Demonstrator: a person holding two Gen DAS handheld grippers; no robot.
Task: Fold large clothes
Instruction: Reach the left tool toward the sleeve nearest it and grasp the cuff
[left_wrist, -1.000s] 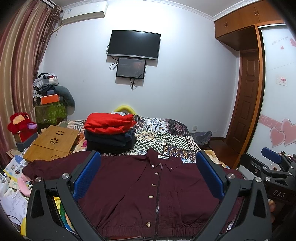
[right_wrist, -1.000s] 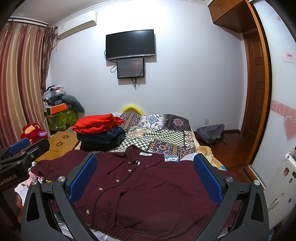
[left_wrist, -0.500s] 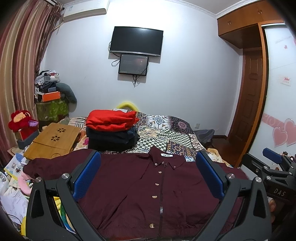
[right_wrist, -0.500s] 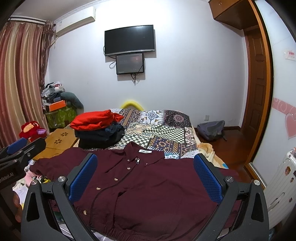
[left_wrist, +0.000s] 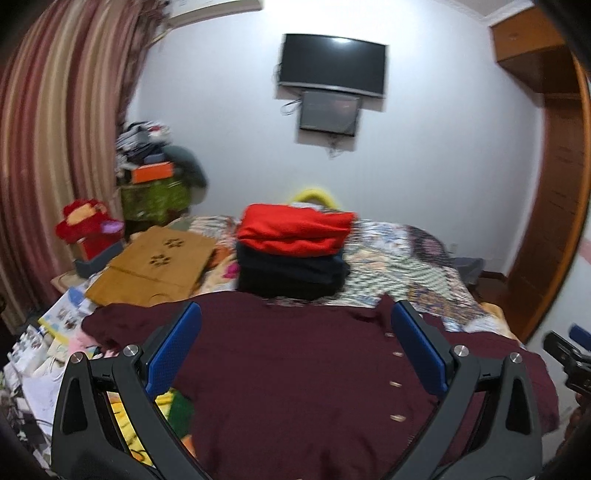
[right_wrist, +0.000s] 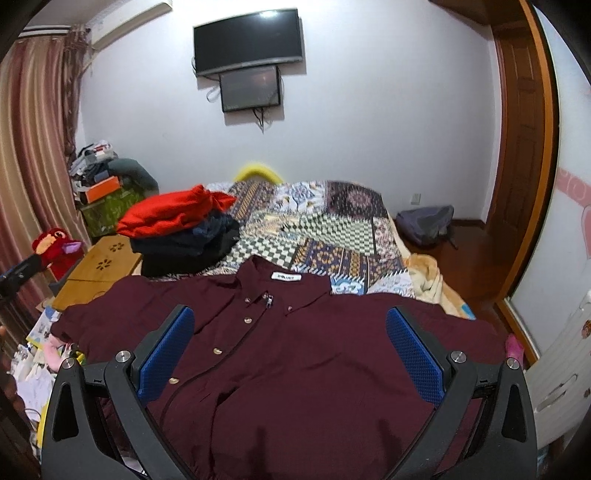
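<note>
A large maroon button-front jacket (left_wrist: 295, 369) lies spread flat, front up, on the near end of the bed, sleeves out to both sides. It also fills the lower right wrist view (right_wrist: 314, 350), with a white collar label (right_wrist: 285, 276). My left gripper (left_wrist: 295, 354) is open and empty, above the jacket's left half. My right gripper (right_wrist: 290, 354) is open and empty, above the jacket's middle. The right gripper's tip shows at the left wrist view's right edge (left_wrist: 569, 354).
A stack of folded clothes, red on top of dark ones (right_wrist: 181, 232), sits on the patchwork bedspread (right_wrist: 332, 236) behind the jacket. A wooden lap table (left_wrist: 155, 266), papers and a red plush toy (left_wrist: 85, 225) crowd the left side. A backpack (right_wrist: 424, 221) lies on the floor.
Both grippers have moved closer over the jacket. The left wrist view has swung left, so the button line now sits at its right; that view is motion-blurred.
</note>
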